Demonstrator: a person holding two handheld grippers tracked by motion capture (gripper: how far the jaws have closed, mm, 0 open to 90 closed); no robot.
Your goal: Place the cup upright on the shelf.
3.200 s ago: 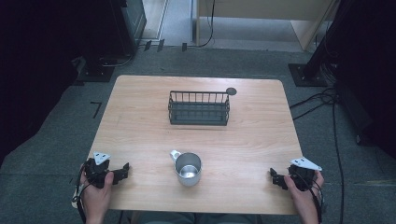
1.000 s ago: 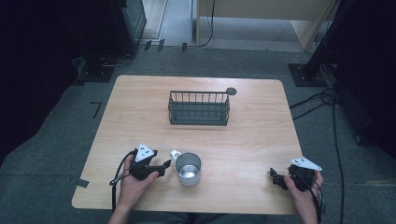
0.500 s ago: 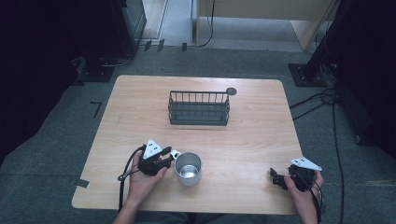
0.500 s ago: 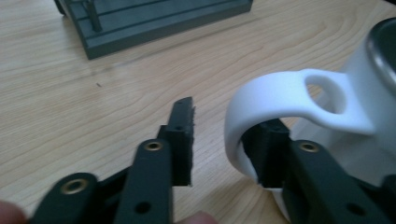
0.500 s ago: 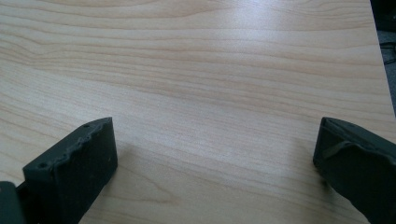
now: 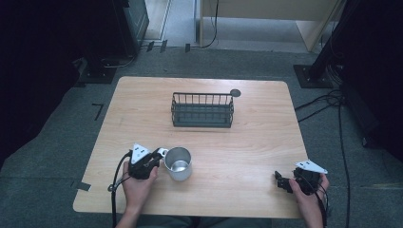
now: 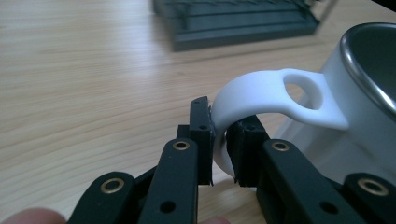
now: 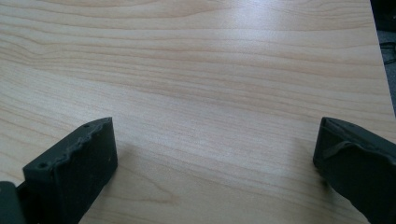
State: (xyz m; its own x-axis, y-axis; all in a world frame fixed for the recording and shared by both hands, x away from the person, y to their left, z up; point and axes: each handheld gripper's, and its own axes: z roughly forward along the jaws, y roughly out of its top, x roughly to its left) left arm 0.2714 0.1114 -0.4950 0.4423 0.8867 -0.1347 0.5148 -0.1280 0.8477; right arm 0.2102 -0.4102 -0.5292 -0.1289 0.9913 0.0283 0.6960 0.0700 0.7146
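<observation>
A white mug with a steel inside (image 6: pixel 178 163) stands upright on the wooden table (image 6: pixel 247 137), near its front edge and left of centre. Its white handle (image 7: pixel 261 95) points left. My left gripper (image 6: pixel 157 156) is shut on that handle, the two black pads (image 7: pixel 201 126) pinching the loop from either side. My right gripper (image 6: pixel 280 181) rests low at the front right corner of the table, wide open, with bare wood between its fingers (image 8: pixel 79 163).
A dark wire basket (image 6: pixel 203 109) stands at the middle of the table, farther back, and shows blurred as the basket (image 7: pixel 233 21) beyond the mug. A small dark round disc (image 6: pixel 235 92) lies by its right rear corner. Cables trail on the floor at right.
My left gripper has travelled from the front left corner rightward to the mug and closed on its handle. The right gripper and the mug have stayed in place.
</observation>
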